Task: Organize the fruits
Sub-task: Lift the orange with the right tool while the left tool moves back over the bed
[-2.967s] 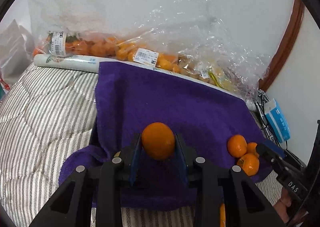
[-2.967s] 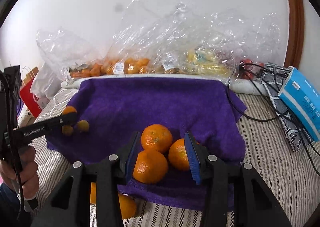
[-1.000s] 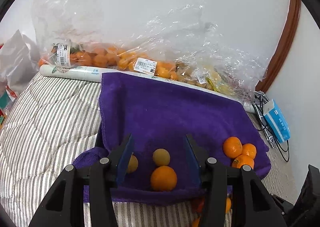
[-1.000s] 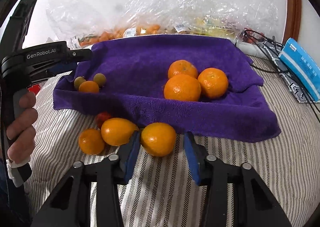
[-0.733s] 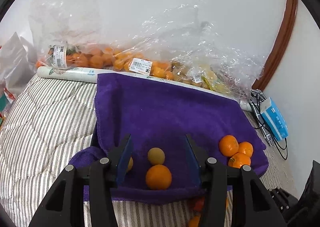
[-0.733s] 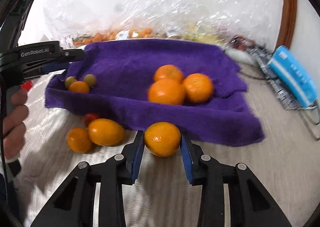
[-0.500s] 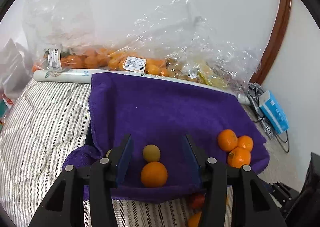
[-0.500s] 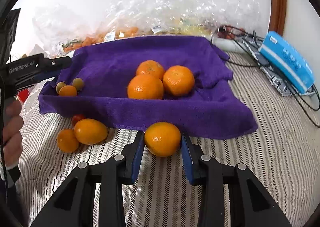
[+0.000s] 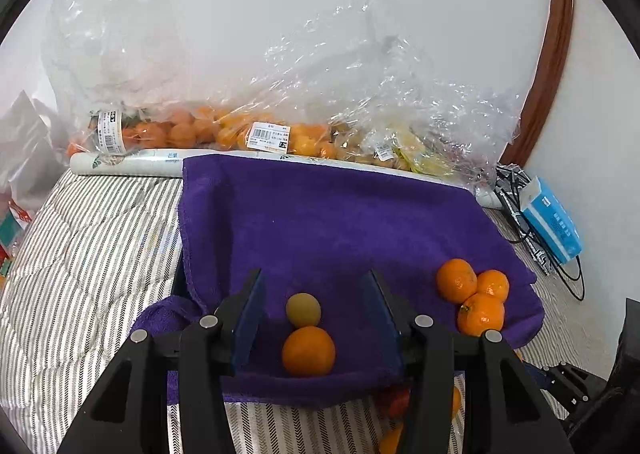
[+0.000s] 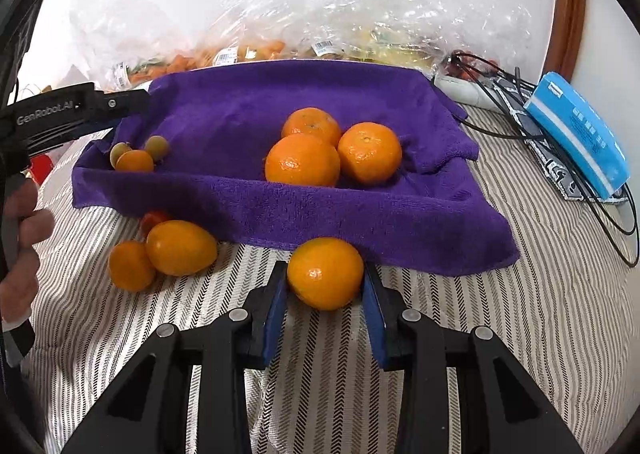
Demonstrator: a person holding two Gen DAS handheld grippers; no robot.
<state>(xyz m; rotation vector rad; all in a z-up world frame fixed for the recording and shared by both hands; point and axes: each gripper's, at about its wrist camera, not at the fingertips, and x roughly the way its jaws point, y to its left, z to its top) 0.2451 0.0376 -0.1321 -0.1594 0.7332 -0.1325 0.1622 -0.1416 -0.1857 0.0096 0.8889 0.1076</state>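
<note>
Covering the whole foreground, a quilted bedspread with thin brown and white stripes (image 10: 500,334) runs back to a plain white wall (image 9: 320,13) edged by a curved brown wooden frame (image 9: 548,65). Clear crinkled plastic bags of orange fruit (image 9: 240,129) lie heaped along the wall, behind a long white paper roll (image 9: 132,163). A purple terry towel (image 10: 320,209) is spread across the middle of the bed, with three large oranges (image 10: 332,151) clustered touching on its right part and three small fruits (image 10: 138,153) at its left corner. A light blue tissue pack (image 10: 576,133) sits at the right among black cables (image 10: 604,209). Loose fruits (image 10: 168,250) rest on the stripes beside the towel's front hem. The right gripper (image 10: 325,302) is clamped on a round orange tangerine (image 10: 325,274) at that hem. The left gripper (image 9: 314,324), jaws apart and holding nothing, hangs over a small orange fruit (image 9: 308,351) and a greenish-yellow fruit (image 9: 303,310).
</note>
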